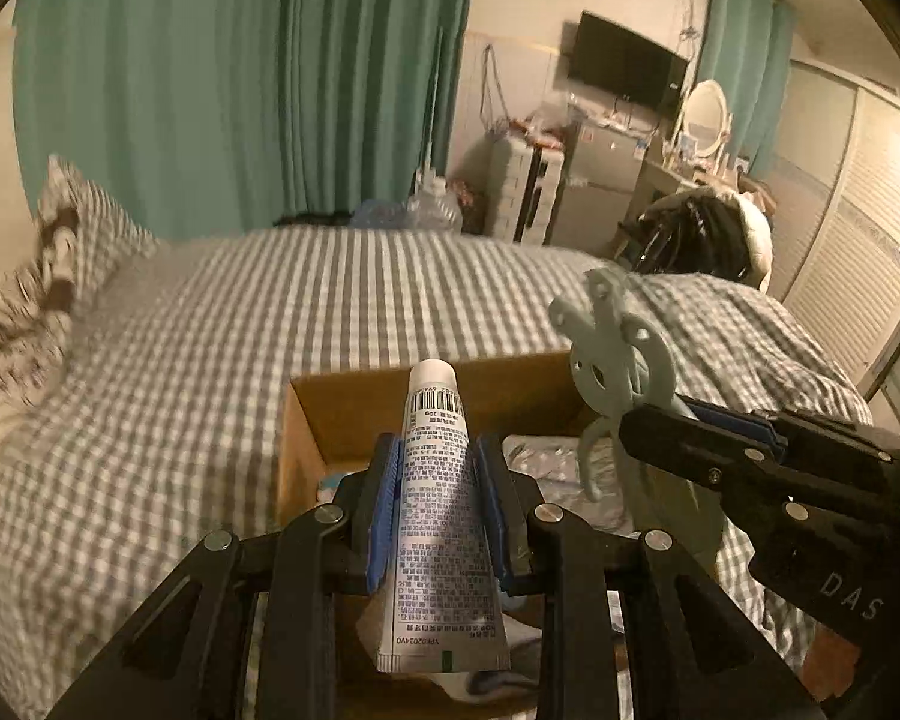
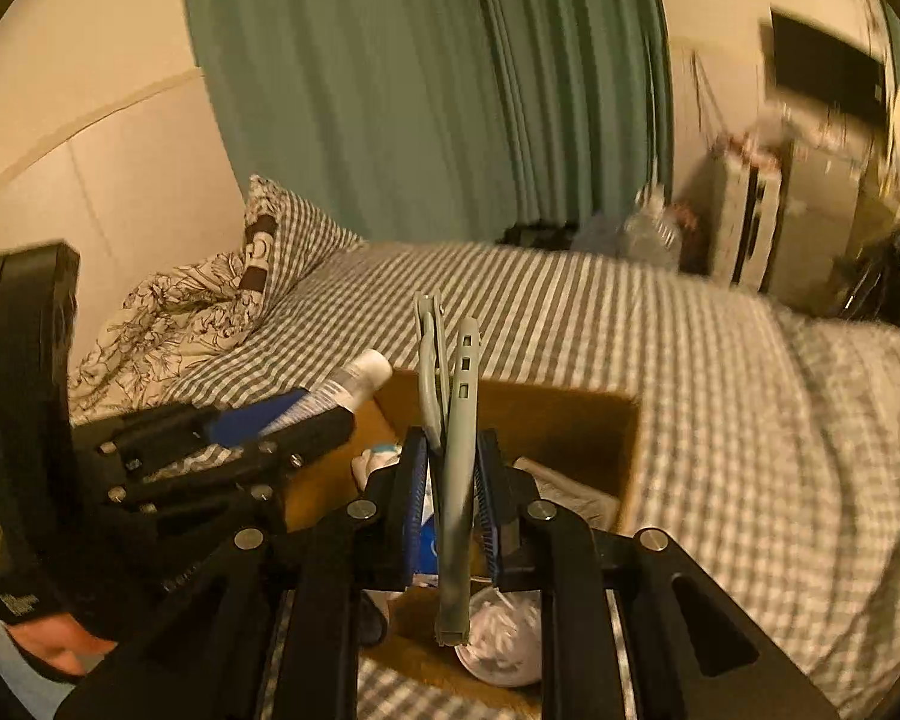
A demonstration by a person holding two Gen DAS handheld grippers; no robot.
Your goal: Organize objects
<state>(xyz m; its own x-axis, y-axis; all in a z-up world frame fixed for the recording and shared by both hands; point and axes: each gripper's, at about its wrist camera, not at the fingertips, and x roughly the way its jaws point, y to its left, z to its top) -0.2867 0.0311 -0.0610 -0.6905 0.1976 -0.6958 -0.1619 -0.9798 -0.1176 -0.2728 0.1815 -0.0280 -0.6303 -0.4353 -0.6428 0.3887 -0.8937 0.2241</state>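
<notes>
A small white squeeze tube with a barcode and fine black print (image 1: 435,516) is clamped between the blue pads of the left gripper (image 1: 438,498), cap end forward and crimped end toward the camera. It is held above an open brown cardboard box (image 1: 354,402) that rests on a bed covered in grey-and-white checked fabric (image 1: 240,324). The right gripper (image 2: 450,480) is closed on a flat pale grey-green plastic piece with cut-out holes and curved arms (image 2: 456,462), seen edge-on in its own view and broadside in the left view, also above the box.

The tube is judged to be light and soft-walled; it is gripped across its mid-body, which is likely to dent under pressure, so a firmer hold would be expected nearer the shoulder below the cap. Its glossy skin could let it slip. The plastic piece is judged to be light, thin and fairly stiff, though its slender arms may flex or snap if squeezed sideways; the solid round hub seems the safer place to hold.

The contents of the box are mostly hidden behind both grippers: only white crumpled items and something foil-like can be made out. The near wall of the box is cut off, and the far room is blurred.
</notes>
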